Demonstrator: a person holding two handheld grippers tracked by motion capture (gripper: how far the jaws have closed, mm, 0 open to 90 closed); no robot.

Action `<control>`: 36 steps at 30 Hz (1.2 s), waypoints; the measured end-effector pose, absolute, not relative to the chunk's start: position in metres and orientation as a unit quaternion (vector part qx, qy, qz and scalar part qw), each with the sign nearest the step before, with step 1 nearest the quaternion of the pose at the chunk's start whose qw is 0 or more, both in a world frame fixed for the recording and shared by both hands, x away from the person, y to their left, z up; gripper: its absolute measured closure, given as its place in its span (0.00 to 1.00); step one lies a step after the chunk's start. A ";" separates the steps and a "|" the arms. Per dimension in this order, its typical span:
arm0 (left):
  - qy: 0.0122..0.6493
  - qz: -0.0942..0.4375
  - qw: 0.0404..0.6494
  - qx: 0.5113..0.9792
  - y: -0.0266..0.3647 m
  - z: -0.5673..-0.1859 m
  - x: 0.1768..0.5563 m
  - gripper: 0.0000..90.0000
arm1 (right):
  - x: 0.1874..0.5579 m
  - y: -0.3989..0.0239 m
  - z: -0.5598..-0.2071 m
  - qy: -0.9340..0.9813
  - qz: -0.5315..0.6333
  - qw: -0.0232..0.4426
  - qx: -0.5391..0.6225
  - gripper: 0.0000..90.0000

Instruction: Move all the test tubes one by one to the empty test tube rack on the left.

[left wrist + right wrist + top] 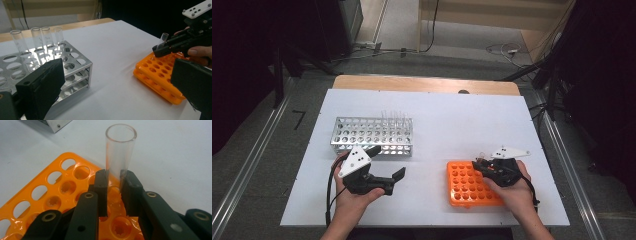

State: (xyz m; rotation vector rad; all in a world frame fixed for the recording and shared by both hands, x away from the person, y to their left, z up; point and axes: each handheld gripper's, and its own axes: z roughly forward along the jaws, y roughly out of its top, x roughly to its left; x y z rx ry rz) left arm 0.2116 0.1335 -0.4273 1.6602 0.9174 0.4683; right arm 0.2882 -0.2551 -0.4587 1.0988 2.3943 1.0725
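We're holding the left gripper (388,175) over the white table (437,125), at abt 7 o'clock of the sheet, jaws spread wide w/ nothing between them. It's idling just at 6 o'clock of the metal rack (373,135), close to its front edge but not touching as far as we can tell.

The metal rack is carrying four clear glass tubes (37,38), all upright, bunched toward its far right end; the rest of its holes are looking empty.

Moving right: the right gripper (113,185) is clenching a single tube (120,152), pads pressing on the glass from both sides. The tube is standing upright, long axis vertical, mouth open at the top, w/ its lower end down at the orange rack (50,195) near that rack's far right corner, approx 1 o'clock from the rack's centre. In the left gripper view the same tube (163,38) is leaning a little away from the claw. We can't tell whether its bottom is already sitting in a hole or just above one; the jaws are hiding that spot.

The orange rack's other holes are looking empty. The right hand (517,192) is plainly the nearer one, so we're judging the coming move as a straight vertical one along the tube's axis, either lifting it out or seating it.
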 end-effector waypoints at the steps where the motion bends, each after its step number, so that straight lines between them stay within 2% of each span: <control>1: 0.389 0.199 0.560 0.704 0.133 -0.427 0.211 0.00 | 0.288 -0.256 -0.458 0.832 0.376 0.150 0.380 0.82; 10: 0.383 0.195 0.566 0.703 0.130 -0.424 0.210 0.00 | 0.278 -0.261 -0.444 0.816 0.412 0.175 0.366 0.82; 21: 0.361 0.180 0.574 0.712 0.115 -0.419 0.206 0.00 | 0.258 -0.240 -0.426 0.823 0.458 0.142 0.304 0.82; 36: 0.322 0.155 0.585 0.729 0.080 -0.418 0.199 0.01 | 0.236 -0.198 -0.428 0.850 0.459 0.103 0.239 0.82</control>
